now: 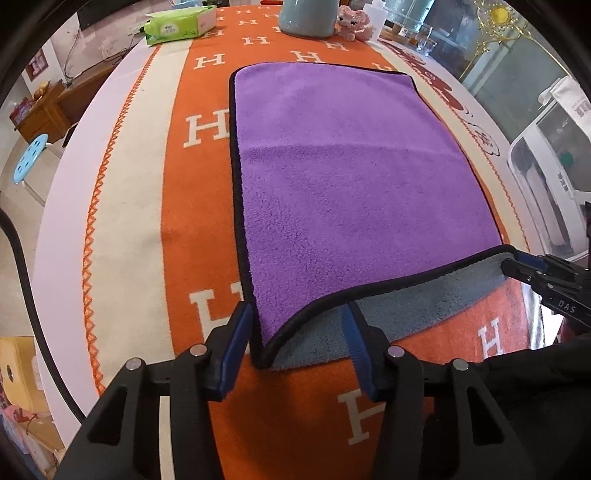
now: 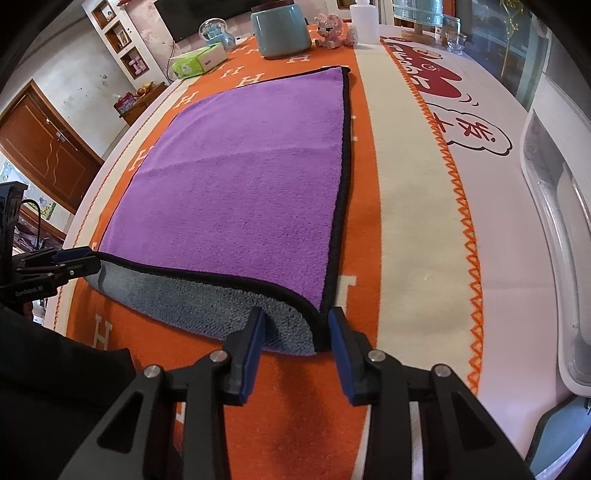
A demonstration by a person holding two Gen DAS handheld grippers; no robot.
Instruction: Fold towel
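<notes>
A purple towel [image 1: 332,177] with a black hem and grey underside lies flat on the orange H-patterned table cover; it also shows in the right wrist view [image 2: 243,177]. Its near edge is lifted, showing the grey side [image 1: 406,299]. My left gripper [image 1: 299,332] is open, its fingers either side of the towel's near left corner. My right gripper [image 2: 295,332] is open, straddling the near right corner. Each gripper also shows in the other's view, at the raised hem: the right gripper [image 1: 524,267] and the left gripper [image 2: 74,258].
At the table's far end stand a teal jar [image 1: 306,18], a green tissue pack [image 1: 177,26], a pink toy [image 1: 354,22] and glass items [image 1: 421,37]. A white appliance [image 2: 554,229] stands to the right. A blue stool [image 1: 29,158] stands left of the table.
</notes>
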